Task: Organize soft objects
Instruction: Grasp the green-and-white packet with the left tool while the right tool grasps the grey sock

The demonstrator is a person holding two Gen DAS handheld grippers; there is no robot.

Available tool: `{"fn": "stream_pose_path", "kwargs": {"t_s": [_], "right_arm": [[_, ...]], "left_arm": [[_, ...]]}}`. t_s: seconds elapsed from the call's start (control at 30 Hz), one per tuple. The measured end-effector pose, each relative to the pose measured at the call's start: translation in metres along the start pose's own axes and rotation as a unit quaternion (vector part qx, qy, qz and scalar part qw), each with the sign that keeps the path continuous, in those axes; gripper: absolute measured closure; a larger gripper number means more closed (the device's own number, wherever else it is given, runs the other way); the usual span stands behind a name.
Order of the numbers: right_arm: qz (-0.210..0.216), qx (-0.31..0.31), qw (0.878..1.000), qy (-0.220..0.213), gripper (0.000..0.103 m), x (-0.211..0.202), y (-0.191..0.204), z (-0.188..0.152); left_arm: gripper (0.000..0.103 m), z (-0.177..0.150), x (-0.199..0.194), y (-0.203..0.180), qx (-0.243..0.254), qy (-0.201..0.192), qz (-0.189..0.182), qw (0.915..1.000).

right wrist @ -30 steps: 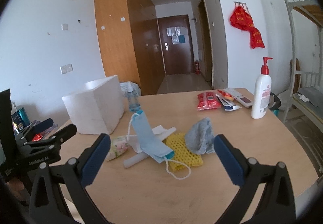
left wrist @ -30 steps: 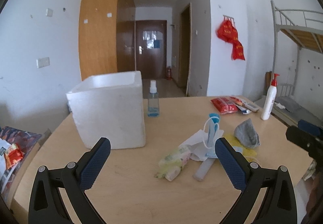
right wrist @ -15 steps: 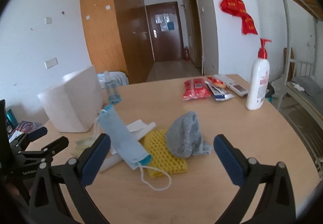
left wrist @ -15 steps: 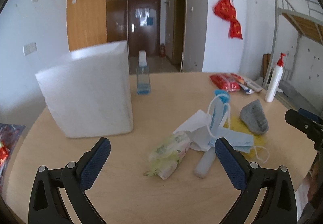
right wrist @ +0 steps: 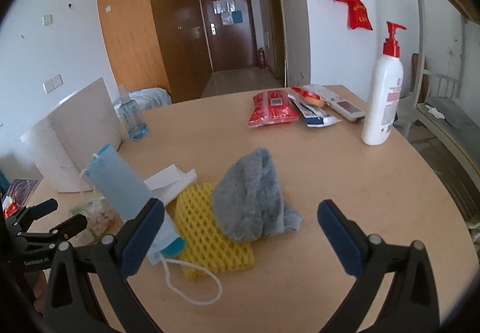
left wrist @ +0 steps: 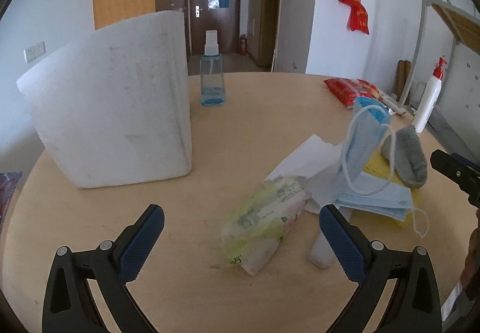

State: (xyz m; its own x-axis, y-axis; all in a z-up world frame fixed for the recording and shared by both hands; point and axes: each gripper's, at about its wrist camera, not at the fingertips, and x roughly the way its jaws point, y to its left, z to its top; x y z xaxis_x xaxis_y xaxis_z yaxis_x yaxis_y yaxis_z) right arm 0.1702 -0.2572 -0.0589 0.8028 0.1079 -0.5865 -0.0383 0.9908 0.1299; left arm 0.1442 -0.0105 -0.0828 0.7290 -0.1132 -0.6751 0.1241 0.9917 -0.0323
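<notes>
Between the blue-padded fingers (left wrist: 144, 240) of the left gripper (left wrist: 241, 238), spread wide and holding nothing: crinkled yellow-green plastic tissue pack (left wrist: 262, 226), lying flat on the round light-wood table (left wrist: 210, 141), touching neither pad. At 1 o'clock from the pack: torn white paper sheet (left wrist: 306, 156) and stacked pale-blue face masks (left wrist: 363, 165), one standing propped up. At 10 o'clock: white foam box (left wrist: 111, 99), upright, well apart. At 12 o'clock, beyond: clear blue spray bottle (left wrist: 213, 78).

Between the blue-padded fingers (right wrist: 340, 240) of the right gripper (right wrist: 240, 235), likewise spread and empty: grey fleece cloth (right wrist: 252, 198), bunched, resting partly on the yellow foam-mesh sleeve (right wrist: 207, 231). At 9 o'clock: mask stack, ear loop (right wrist: 192, 285) trailing onto the table. At 1 o'clock, well apart: white pump bottle with red head (right wrist: 384, 93). At 12 o'clock: red snack packet (right wrist: 273, 109).
</notes>
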Motion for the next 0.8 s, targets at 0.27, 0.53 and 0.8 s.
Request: {"fn": "stream_pose_path", "kwargs": {"t_s": [0.27,0.53,0.8], "right_arm": [[-0.012,-0.007,1.0,0.022,0.0,0.02,0.0,0.006],[-0.035,-0.025,0.998,0.037,0.003,0.033,-0.001,0.013],[-0.02,-0.011,0.998,0.066,0.031,0.048,-0.008,0.01]], "left_arm": [[0.005,0.001,0.014,0.002,0.003,0.015,-0.001,0.9999],[0.021,0.001,0.026,0.005,-0.002,0.05,-0.028,0.9984],[0.04,-0.002,0.033,0.005,-0.001,0.071,-0.03,0.9971]]}}
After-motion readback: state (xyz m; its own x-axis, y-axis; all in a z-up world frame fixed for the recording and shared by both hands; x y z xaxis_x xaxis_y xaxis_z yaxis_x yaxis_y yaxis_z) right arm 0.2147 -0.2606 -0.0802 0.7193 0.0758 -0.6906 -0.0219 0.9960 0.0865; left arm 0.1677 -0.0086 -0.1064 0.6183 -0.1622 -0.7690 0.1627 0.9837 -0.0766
